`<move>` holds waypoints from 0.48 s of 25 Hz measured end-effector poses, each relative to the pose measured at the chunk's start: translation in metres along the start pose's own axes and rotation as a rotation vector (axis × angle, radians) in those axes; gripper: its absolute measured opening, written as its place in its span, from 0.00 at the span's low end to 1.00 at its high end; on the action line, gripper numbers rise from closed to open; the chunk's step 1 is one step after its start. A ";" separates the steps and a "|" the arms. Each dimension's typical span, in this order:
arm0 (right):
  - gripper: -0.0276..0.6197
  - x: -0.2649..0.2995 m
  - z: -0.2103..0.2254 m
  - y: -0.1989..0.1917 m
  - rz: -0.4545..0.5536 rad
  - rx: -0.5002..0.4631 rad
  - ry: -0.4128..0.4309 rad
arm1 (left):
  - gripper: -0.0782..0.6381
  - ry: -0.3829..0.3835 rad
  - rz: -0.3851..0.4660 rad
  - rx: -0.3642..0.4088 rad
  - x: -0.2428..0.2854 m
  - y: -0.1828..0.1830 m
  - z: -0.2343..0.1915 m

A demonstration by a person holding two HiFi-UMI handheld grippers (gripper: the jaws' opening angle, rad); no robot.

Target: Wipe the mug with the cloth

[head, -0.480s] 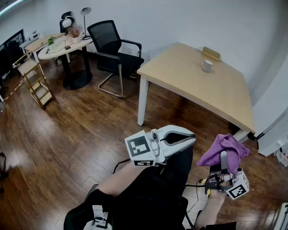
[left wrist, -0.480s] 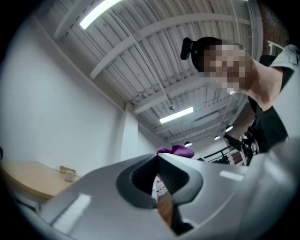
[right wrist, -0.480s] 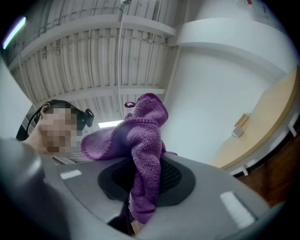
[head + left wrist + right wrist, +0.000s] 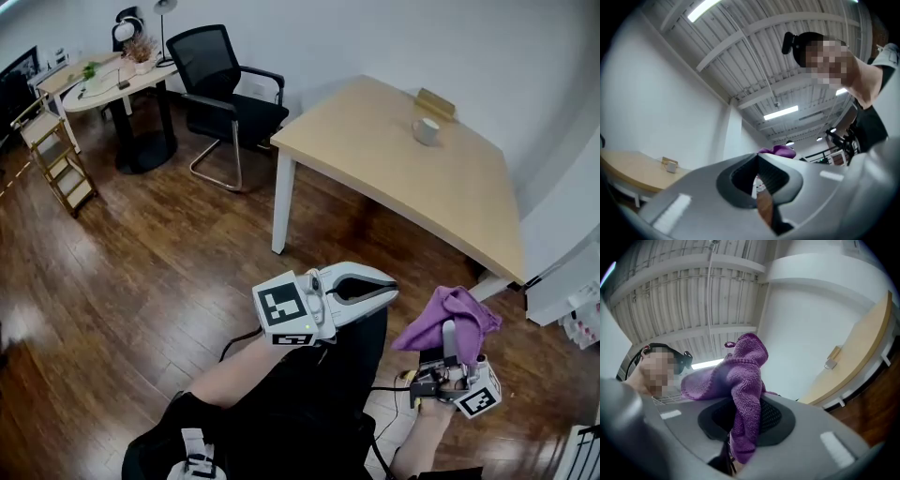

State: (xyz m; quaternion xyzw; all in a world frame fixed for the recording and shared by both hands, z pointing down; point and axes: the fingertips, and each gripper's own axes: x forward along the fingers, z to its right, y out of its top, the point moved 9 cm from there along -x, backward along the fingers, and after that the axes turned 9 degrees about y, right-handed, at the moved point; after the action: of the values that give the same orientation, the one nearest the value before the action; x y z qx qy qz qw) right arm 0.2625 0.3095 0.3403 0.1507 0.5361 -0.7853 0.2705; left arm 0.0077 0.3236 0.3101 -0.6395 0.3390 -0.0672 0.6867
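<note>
1. On the far side of the light wooden table point(image 4: 375, 178), a white mug point(image 4: 427, 130) is standing upright near the back edge, just in front of a small wooden block point(image 4: 437, 101). Nothing is touching the mug.
2. Both grippers are hovering low in front of the person, over the dark trousers point(image 4: 309, 412) and the wood floor point(image 4: 141, 272). They are well apart from the table and the mug.
3. Left gripper point(image 4: 392, 287): its jaws are sitting together with the tips meeting, and nothing is showing between the pads in the left gripper view.
4. Right gripper point(image 4: 449, 339): its jaws are clamping on the purple knitted cloth point(image 4: 448, 314). Most of the cloth is bunching above the tips. In the right gripper view, one fold is hanging down between the pads.
5. Both gripper views are tilting upward and catching ceiling beams and strip lights. The left gripper view is showing the mug small at the left, on the tabletop. The right gripper view is showing it at the right, beside the block.
6. Background, head view: a black office chair point(image 4: 220, 84) is standing left of the table. A round white table point(image 4: 112, 84) and a wooden step shelf point(image 4: 52, 155) are sitting further left.
</note>
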 end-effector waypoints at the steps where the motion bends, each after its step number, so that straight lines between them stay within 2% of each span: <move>1: 0.17 0.001 0.007 -0.003 -0.007 0.011 -0.006 | 0.13 0.007 -0.006 -0.011 0.000 -0.004 -0.006; 6: 0.17 0.018 0.044 -0.017 -0.030 0.102 -0.029 | 0.13 0.058 -0.031 -0.066 0.000 -0.021 -0.042; 12: 0.17 0.033 0.088 -0.015 -0.038 0.126 -0.055 | 0.13 0.099 -0.032 -0.089 0.006 -0.033 -0.086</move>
State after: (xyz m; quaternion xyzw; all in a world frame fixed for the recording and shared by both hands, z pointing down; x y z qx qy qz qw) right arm 0.2316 0.2239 0.3678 0.1355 0.4806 -0.8265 0.2600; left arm -0.0241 0.2427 0.3423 -0.6706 0.3650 -0.0944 0.6388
